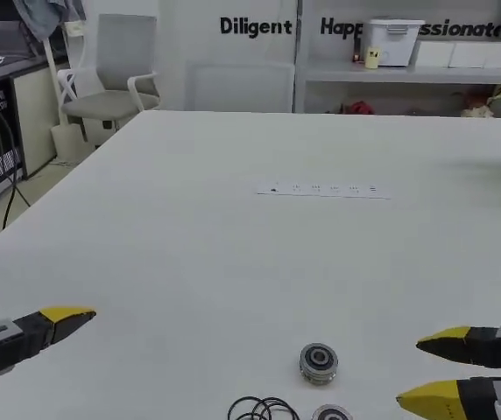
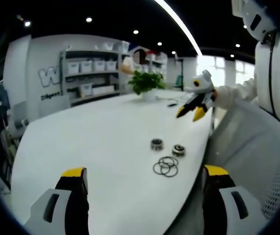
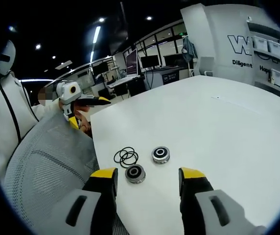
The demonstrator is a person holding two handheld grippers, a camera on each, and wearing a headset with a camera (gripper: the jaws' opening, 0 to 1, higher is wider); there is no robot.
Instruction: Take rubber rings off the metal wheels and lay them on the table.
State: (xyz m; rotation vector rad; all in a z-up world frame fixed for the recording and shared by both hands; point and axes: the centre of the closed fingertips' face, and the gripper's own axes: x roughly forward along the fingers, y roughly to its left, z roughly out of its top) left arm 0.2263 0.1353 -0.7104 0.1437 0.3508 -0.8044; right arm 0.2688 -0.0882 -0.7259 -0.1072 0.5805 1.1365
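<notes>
You are working at a large white table [image 1: 233, 219], and a small heap of loose black rubber rings [image 1: 264, 409] is lying on it close to the edge on your side. I am giving every place from this heap.

A white mesh chair back [image 3: 47, 161] is standing off the table edge, on your side of the heap.

You are holding the left gripper with black jaws and yellow tips [image 2: 145, 171] to the left of the heap, well apart from it. Its jaws are standing wide apart and are gripping nothing. In its own view the heap is lying ahead, between the two tips.

You are holding the right gripper, of the same black and yellow make [image 1: 411, 373], to the right of the heap, above the table. Its jaws are also spread and are carrying nothing.

Two small round silver metal wheels with dark centres are resting on the table, both to the right of the heap. The first metal wheel [image 1: 319, 361] is sitting a little farther from you than the heap. The second metal wheel [image 1: 331, 413] is lying just beside the heap, near the table edge, and is closer to the right gripper. I cannot tell whether any ring is sitting on these wheels.
</notes>
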